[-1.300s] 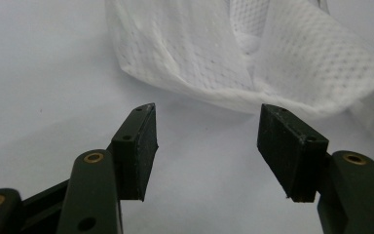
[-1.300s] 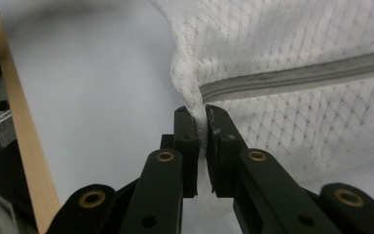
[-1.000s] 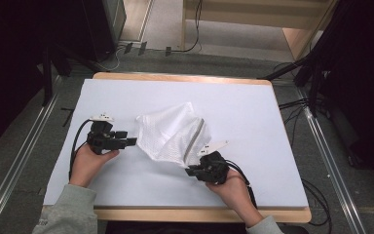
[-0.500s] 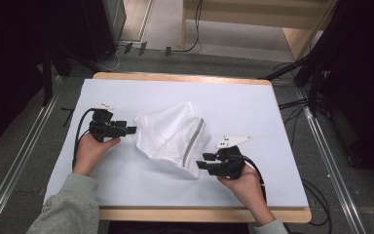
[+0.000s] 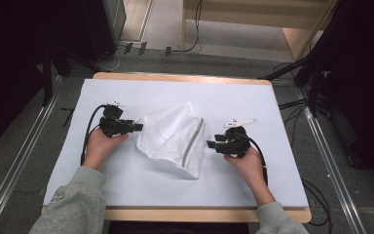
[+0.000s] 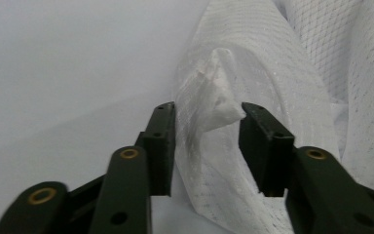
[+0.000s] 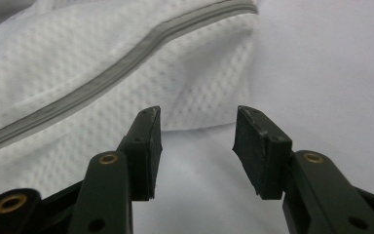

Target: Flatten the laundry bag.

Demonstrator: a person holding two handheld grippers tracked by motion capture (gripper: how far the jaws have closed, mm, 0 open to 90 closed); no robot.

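A white mesh laundry bag (image 5: 168, 139) with a grey zipper (image 5: 193, 141) lies crumpled in the middle of the table. My left gripper (image 5: 139, 127) is at the bag's left edge. In the left gripper view its jaws (image 6: 207, 141) have just been closing, and a raised fold of the mesh (image 6: 214, 97) stands between them, with a wide gap still showing. My right gripper (image 5: 209, 145) sits just right of the bag. Its jaws (image 7: 197, 146) have just been opening and hold nothing. The bag's zipper edge (image 7: 126, 63) lies a little beyond its fingertips.
A white sheet (image 5: 253, 97) covers the wooden table (image 5: 175, 77), with bare sheet around the bag on all sides. Cables (image 5: 292, 105) and dark stands (image 5: 316, 73) sit on the floor beyond the table's right side.
My right gripper let go of the bag's near right corner, opened and drew off to the right. My left gripper moved farther up the table, onto the bag's left edge.
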